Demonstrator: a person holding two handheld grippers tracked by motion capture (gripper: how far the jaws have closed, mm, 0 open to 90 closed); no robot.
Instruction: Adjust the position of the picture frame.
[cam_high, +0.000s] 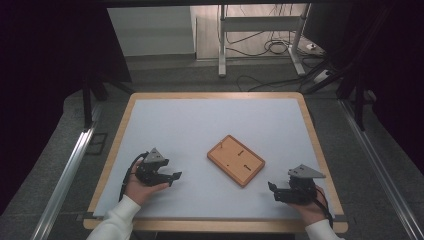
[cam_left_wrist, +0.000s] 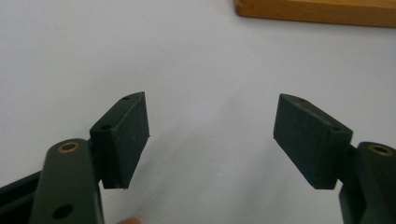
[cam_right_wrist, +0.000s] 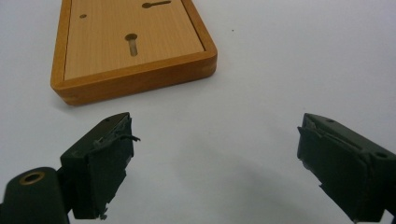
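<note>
- The left gripper (cam_high: 172, 176), a black two-jaw tool with a grey three-cornered plate on top, lies low over the white tabletop (cam_high: 200, 125) near its front left corner; the person's left hand (cam_high: 139, 187) cups it from behind and below, white sleeve (cam_high: 117, 220) coming in over the front edge, and the jaws point toward the middle of the table.
- The right gripper (cam_high: 272, 189), of the same build, sits near the front right corner, held by the right hand (cam_high: 311, 209) from behind, its jaws pointing left toward the table's middle.
- The flat rectangular wooden frame with a raised rim and keyhole slots (cam_high: 236, 160) lies flat on the tabletop, right of centre and toward the front edge, turned at an angle to the table's edges, between the two grippers and apart from both.
- In the left gripper view the left gripper (cam_left_wrist: 211, 135) stands released, its jaws spread wide with bare white surface between them; one orange-brown edge of the frame (cam_left_wrist: 317, 11) shows at the top right, well ahead of the jaws.
- In the right gripper view the right gripper (cam_right_wrist: 215, 161) is likewise released, with nothing between its jaws; the frame (cam_right_wrist: 133, 39) lies ahead and to the left, near one jaw but not touching it. This view shows the recessed pale panel, two keyhole slots and a small round hole, detail that is coarse in the high view.
- The high view alone shows the tabletop's light wooden border (cam_high: 215, 95) and the dark grey floor (cam_high: 350, 135) around it.
</note>
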